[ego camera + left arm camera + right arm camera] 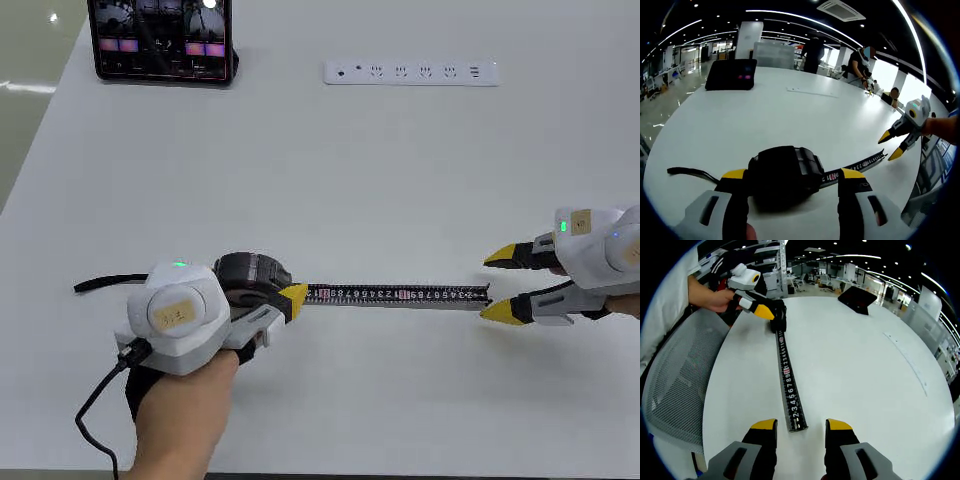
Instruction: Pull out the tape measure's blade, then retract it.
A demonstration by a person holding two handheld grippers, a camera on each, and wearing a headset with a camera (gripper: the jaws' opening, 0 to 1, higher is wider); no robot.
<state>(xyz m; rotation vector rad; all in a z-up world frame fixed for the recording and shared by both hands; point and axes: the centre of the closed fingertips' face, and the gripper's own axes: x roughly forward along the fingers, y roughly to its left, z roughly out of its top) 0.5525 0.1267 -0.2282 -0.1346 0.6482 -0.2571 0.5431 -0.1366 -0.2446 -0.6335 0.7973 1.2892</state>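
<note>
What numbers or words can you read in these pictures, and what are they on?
"2 3 4 5 6 7 8 9": printed along the tape measure blade.
Red mark after the 9 on the blade: too blurred to read.
Tan sticker: too blurred to read.
Power strip: marks too small to read.
Tablet screen: no text I can read.

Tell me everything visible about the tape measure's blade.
The blade is a dark flat strip with white numerals and red marks, drawn out of the black case that the left gripper clamps. It lies straight on the white table. Its free end sits between the jaws of the open right gripper, touching neither.
</note>
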